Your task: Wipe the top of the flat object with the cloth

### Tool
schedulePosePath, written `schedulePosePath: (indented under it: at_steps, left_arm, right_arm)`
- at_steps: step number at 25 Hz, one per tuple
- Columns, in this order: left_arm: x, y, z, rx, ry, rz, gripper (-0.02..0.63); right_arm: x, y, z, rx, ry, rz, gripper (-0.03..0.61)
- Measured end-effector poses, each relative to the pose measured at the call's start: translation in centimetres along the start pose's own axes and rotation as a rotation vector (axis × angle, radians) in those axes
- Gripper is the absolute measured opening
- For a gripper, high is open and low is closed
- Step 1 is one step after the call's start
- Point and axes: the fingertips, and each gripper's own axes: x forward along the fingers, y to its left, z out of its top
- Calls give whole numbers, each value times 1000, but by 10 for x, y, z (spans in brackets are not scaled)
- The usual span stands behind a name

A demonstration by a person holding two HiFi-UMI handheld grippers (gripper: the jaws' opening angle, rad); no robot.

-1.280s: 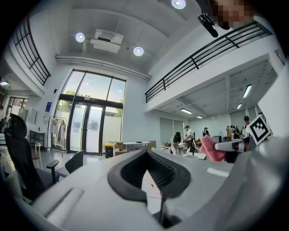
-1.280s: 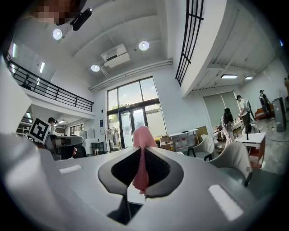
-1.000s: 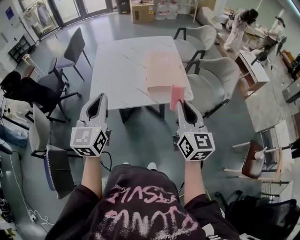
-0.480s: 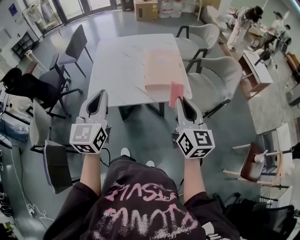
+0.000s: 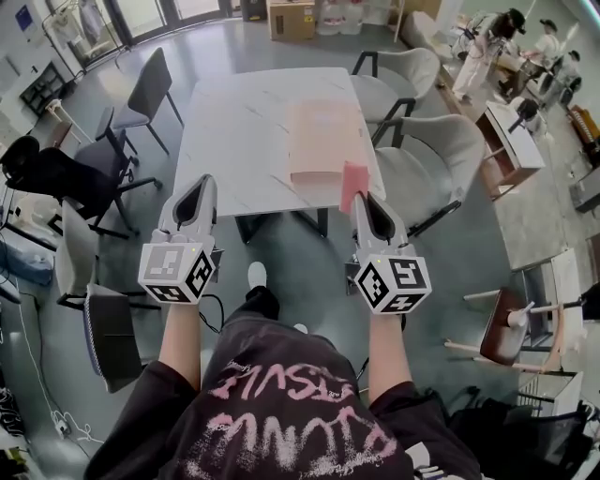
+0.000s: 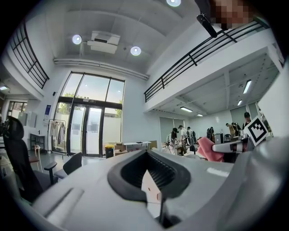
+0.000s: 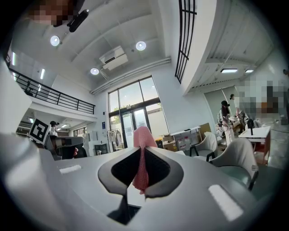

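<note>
The person holds both tools out in front, over the floor and short of the white surface (image 5: 234, 131). The right tool (image 5: 360, 199) is closed on a pink cloth (image 5: 353, 186). In the right gripper view the tips of the right tool (image 7: 141, 151) pinch the cloth (image 7: 143, 134) between them, with one end bunched above the tips and the rest hanging down through the gap behind them. From the head view the cloth lines up with the near right corner of the surface (whether it touches anything there cannot be told).

The left tool (image 5: 202, 184) points the same way, well apart from the right one. Its own view shows the tips of the left tool (image 6: 149, 153) brought together with nothing gripped.

The flat object (image 5: 323, 139), a pale pink slab, lies on the right half of the surface, its long side running away from the person and its near end close to the near edge. The rest of the top is bare white.

Grey chairs (image 5: 427, 164) stand along the right side and dark ones (image 5: 150, 89) along the left. A cardboard box (image 5: 286, 19) sits on the floor beyond the far end, and a few people (image 5: 492, 42) stand at desks in the far right corner.
</note>
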Motion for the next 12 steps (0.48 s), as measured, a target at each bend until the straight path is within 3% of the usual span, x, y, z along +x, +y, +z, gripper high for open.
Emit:
schedulePosePath:
  at_steps: [12]
  left_arm:
    - [30, 34, -14, -43, 0, -4, 0]
  right_arm:
    - [38, -4, -4, -10, 19, -36, 40]
